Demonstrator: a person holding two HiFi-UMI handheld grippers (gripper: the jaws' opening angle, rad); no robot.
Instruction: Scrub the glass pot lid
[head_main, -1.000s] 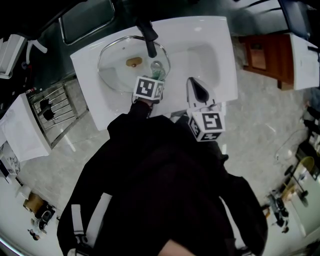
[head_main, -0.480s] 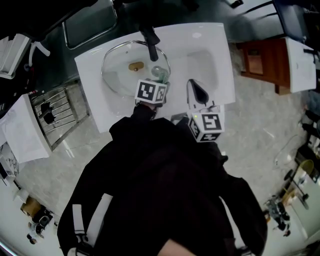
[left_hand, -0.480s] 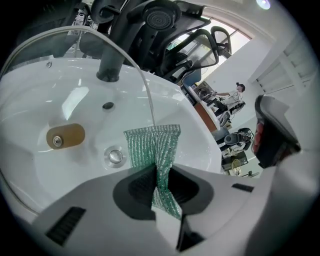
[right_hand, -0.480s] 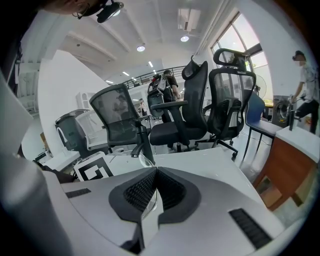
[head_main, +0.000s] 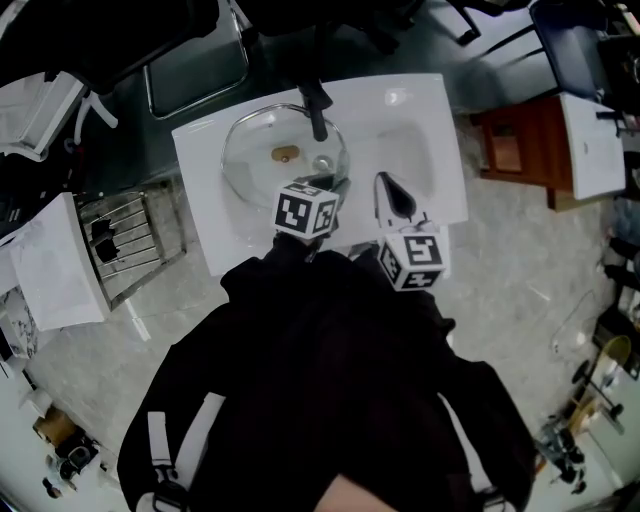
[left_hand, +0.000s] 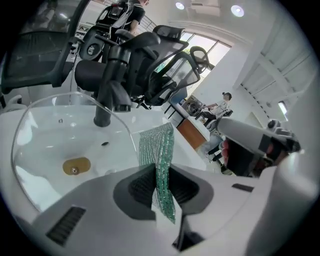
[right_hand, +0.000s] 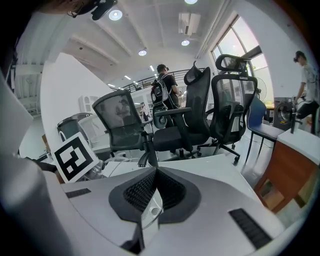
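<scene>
The round glass pot lid (head_main: 262, 160) lies in the basin of a white sink (head_main: 420, 110), under a black faucet (head_main: 316, 108). A brown round piece (head_main: 285, 154) shows within the lid's circle. My left gripper (head_main: 328, 186) is at the lid's near right edge, shut on a green mesh scrubbing cloth (left_hand: 159, 150) that sticks up between its jaws. In the left gripper view the lid's rim (left_hand: 117, 117) curves just ahead of the left gripper (left_hand: 162, 185). My right gripper (head_main: 393, 192) hovers over the sink's right part, shut, and I see nothing in it (right_hand: 152, 192).
A wire rack (head_main: 125, 250) stands on the floor to the left of the sink. A wooden cabinet (head_main: 510, 140) is to the right. Black office chairs (right_hand: 220, 105) stand behind the sink. People are in the background.
The head view has shifted, so the sink sits lower and further right in the picture. The left gripper has edged slightly left against the lid. The right gripper holds its place.
</scene>
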